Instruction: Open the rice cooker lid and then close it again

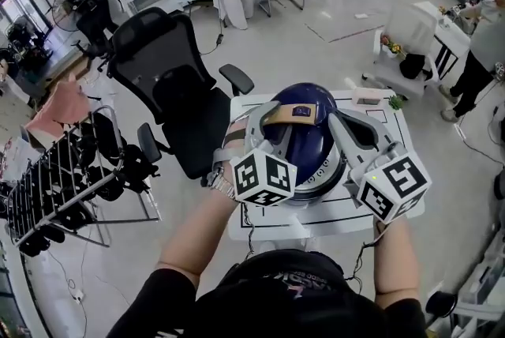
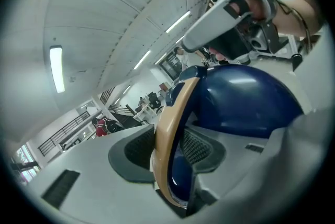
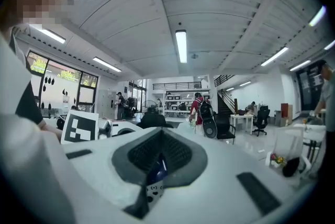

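On the white table (image 1: 394, 119) sits the blue rice cooker (image 1: 304, 147), likely heavy, rigid and glossy-slick, with the empty right gripper (image 1: 346, 123) pinched closed at its 3 o'clock and the left gripper (image 1: 272, 117) clamped on the surest hold, the tan handle (image 2: 170, 134) at 12 o'clock.

You will find no words or numbers here that can be read. A small dark label (image 1: 301, 112) on the tan handle (image 1: 276, 117) of the rice cooker (image 1: 308, 151) is too small to read, and the faint lettering on your dark shirt (image 1: 288, 289) is blurred. The left marker cube (image 1: 264, 177) and right marker cube (image 1: 393, 186) show only black-and-white square patterns.
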`<state>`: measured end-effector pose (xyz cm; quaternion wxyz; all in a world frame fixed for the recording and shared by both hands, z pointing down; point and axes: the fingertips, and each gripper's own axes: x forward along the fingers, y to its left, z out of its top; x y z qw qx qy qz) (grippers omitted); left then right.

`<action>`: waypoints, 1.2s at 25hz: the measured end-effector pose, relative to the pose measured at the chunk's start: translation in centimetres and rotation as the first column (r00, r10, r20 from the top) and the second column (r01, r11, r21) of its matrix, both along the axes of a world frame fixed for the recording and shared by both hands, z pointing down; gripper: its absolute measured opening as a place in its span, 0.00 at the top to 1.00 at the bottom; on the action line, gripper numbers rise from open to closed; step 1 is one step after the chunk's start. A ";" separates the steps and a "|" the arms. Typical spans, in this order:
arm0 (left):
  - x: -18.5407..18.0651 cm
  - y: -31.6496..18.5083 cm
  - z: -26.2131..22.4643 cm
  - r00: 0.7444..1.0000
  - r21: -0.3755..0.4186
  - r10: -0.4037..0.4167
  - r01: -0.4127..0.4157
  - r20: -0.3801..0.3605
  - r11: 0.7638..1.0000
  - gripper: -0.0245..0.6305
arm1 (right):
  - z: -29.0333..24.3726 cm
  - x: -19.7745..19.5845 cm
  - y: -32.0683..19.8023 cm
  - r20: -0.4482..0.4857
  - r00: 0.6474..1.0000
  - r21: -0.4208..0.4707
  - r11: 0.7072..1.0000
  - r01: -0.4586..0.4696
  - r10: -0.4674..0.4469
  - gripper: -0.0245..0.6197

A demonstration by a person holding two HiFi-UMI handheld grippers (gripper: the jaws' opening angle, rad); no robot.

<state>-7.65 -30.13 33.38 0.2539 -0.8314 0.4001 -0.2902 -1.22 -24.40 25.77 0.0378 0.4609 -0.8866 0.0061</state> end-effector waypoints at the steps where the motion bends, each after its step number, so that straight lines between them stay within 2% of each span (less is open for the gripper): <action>1: 0.2 0.1 0.2 1.000 0.003 0.000 0.000 0.013 1.000 0.73 | 0.2 -0.1 -0.2 -0.010 1.000 -0.003 1.000 0.014 -0.014 0.96; 13: 3.0 0.8 2.1 0.986 0.036 0.007 -0.013 0.167 0.999 0.73 | 3.1 -0.3 -1.8 -0.095 0.985 -0.093 0.987 0.134 -0.143 0.96; 21: 4.3 1.1 3.3 0.976 0.038 0.014 -0.023 0.219 0.999 0.72 | 6.1 0.3 -2.3 -0.157 0.968 -0.160 0.972 0.170 -0.195 0.96; 30: 5.8 1.3 5.0 0.957 0.029 0.028 -0.038 0.288 0.999 0.72 | 8.8 1.7 -2.5 -0.118 0.969 -0.225 0.956 0.189 -0.219 0.96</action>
